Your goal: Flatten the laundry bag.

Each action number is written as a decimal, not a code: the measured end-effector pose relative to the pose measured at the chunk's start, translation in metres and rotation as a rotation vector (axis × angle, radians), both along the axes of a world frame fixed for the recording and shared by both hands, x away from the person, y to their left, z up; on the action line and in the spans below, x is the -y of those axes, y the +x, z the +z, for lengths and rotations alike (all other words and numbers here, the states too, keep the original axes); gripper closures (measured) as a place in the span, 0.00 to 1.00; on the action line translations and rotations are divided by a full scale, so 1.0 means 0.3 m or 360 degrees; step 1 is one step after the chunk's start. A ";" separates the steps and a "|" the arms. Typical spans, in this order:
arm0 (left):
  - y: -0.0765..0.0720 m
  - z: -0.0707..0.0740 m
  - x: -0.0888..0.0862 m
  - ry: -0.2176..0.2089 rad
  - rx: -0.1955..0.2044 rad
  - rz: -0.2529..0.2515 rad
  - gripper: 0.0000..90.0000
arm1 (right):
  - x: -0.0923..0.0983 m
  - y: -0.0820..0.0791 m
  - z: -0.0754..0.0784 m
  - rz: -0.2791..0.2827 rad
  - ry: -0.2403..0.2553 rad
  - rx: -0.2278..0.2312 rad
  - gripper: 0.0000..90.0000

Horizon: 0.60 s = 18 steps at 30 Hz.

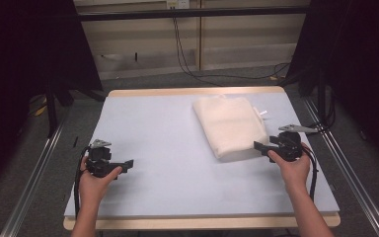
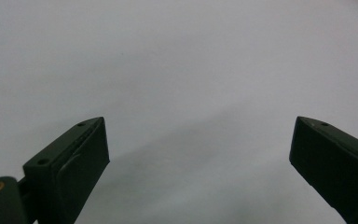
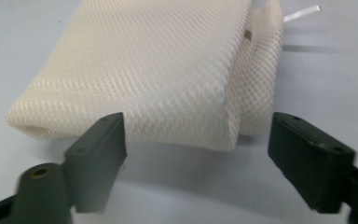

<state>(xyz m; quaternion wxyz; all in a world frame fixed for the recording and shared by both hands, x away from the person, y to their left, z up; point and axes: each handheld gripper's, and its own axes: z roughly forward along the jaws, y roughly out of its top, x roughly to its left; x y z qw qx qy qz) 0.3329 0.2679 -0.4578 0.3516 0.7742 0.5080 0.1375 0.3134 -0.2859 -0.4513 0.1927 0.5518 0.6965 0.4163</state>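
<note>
Cream mesh cloth folded on grey mat — right gripper gaping beside it

Seen from the right gripper view, the right gripper holds its two black jaws wide apart, rising from the bottom corners with nothing between them. Just beyond the tips lies a folded cream mesh cloth (a waffle-like weave, doubled over into thick layers) resting on a pale grey-blue table surface. The cloth's rounded folded edge faces the jaws without touching them. A thin white tag pokes out at the cloth's far right.
</note>
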 end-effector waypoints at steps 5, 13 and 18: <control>0.002 -0.001 0.007 0.0004 -0.0015 -0.0020 0.05 | -0.038 0.015 0.008 0.0042 -0.0042 0.0008 0.57; 0.001 0.002 0.019 -0.0008 -0.0039 -0.0042 0.06 | -0.089 0.014 0.051 0.0119 -0.0046 0.0050 0.89; 0.001 -0.001 0.029 -0.0010 -0.0054 -0.0051 0.06 | -0.173 0.006 0.079 0.0242 -0.0071 0.0096 0.91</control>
